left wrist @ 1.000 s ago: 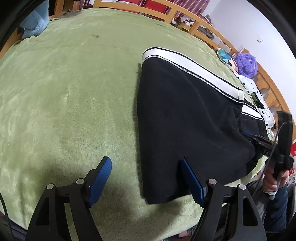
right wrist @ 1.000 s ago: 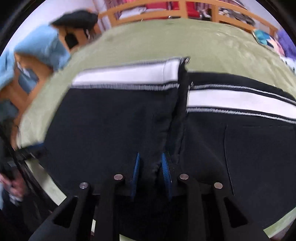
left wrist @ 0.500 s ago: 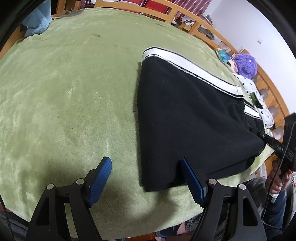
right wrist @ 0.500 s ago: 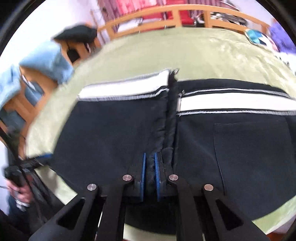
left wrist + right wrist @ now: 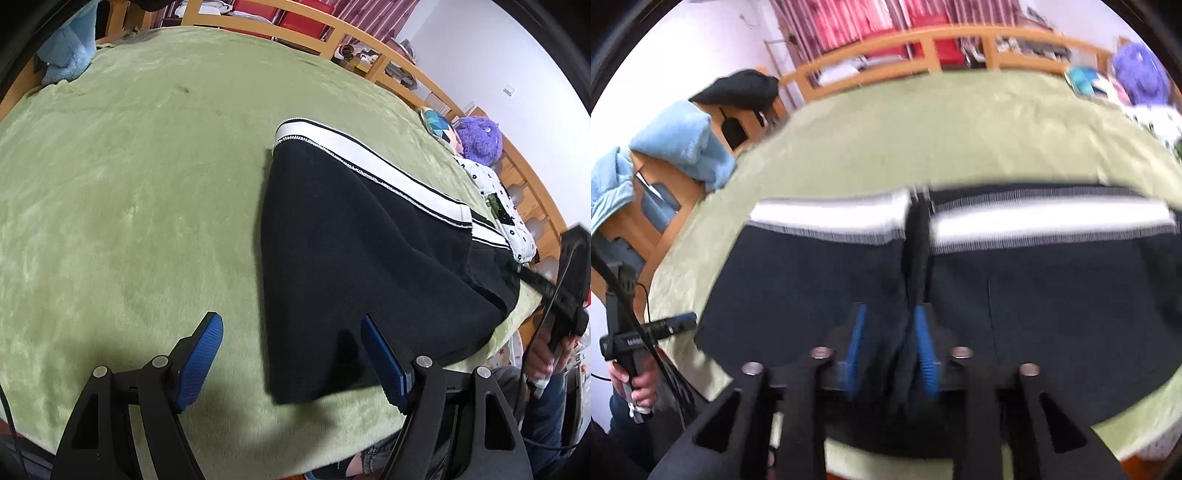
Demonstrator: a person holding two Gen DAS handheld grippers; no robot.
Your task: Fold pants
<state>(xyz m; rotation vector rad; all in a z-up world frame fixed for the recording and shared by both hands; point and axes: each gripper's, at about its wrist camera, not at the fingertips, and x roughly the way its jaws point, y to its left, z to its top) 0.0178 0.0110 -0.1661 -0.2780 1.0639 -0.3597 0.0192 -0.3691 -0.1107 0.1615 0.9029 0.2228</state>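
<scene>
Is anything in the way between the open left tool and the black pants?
Nothing visible is. The left tool hangs open right at the corner of the black pants with the white stripe, with only bare green fuzzy blanket beneath.

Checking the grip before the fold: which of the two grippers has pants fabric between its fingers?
The right gripper: black pants fabric bunches between its fingers. The left gripper gapes wide.

Legible text: none in either wrist view.
Pants (image 5: pixel 354 236) carry white stripes only, no lettering; pale marks on the dark gripper body (image 5: pixel 629 341) at approx. 9 o'clock in the right wrist view are too blurred to read.
</scene>
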